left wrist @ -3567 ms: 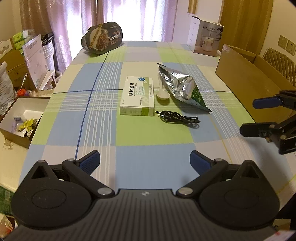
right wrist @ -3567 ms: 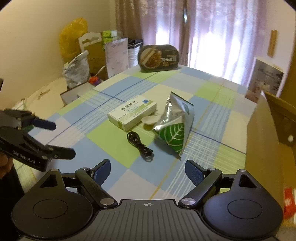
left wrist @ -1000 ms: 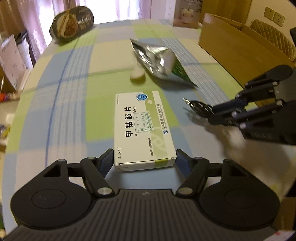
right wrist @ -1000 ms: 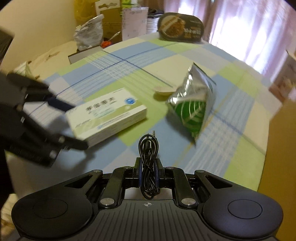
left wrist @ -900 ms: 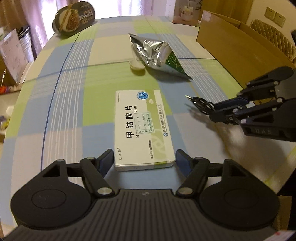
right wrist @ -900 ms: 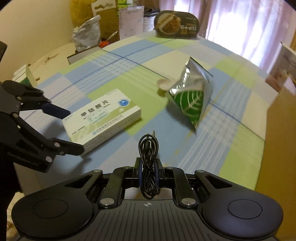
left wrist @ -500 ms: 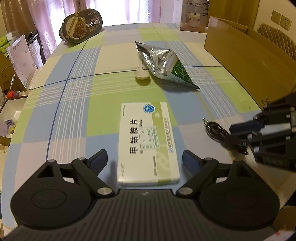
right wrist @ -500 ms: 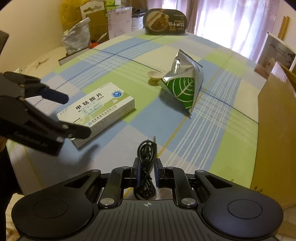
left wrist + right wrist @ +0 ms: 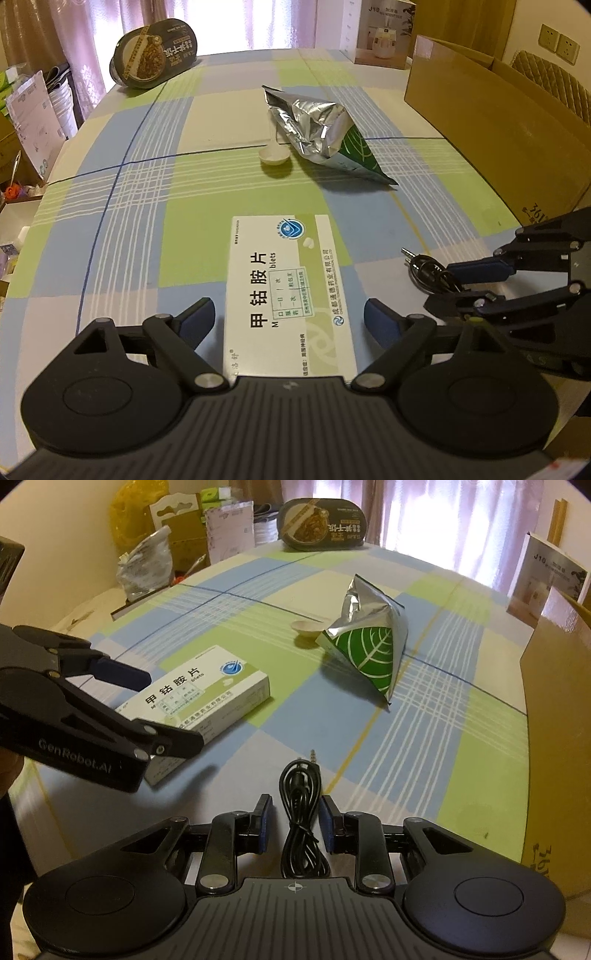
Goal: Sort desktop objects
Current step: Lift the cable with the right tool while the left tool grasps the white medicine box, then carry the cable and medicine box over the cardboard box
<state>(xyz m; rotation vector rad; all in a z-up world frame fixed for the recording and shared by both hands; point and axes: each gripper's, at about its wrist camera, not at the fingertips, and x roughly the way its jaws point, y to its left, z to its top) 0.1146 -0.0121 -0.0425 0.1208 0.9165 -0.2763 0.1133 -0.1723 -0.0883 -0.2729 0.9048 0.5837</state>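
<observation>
A white and green medicine box [image 9: 288, 288] lies flat on the checked tablecloth [image 9: 147, 206]. My left gripper [image 9: 288, 321] stands open around its near end, fingers just clear of both long sides. To its right lies a coiled black audio cable [image 9: 424, 271]. In the right wrist view the cable [image 9: 299, 786] rests on the cloth between the blue pads [image 9: 264, 823] of my right gripper [image 9: 295, 823], which is open a little, with small gaps on both sides. The left gripper [image 9: 173, 710] and the medicine box [image 9: 199, 698] show at the left of that view.
A silver and green foil bag [image 9: 321, 133] and a small white spoon [image 9: 273, 155] lie mid-table. A large open cardboard box [image 9: 498, 129] stands along the right edge. A dark noodle bowl [image 9: 155, 55] and a white appliance box [image 9: 384, 33] sit at the far end.
Both grippers brought their objects toward the near edge. The left let go of the medicine box first. The right gripper's pads have now parted, leaving the cable on the cloth.
</observation>
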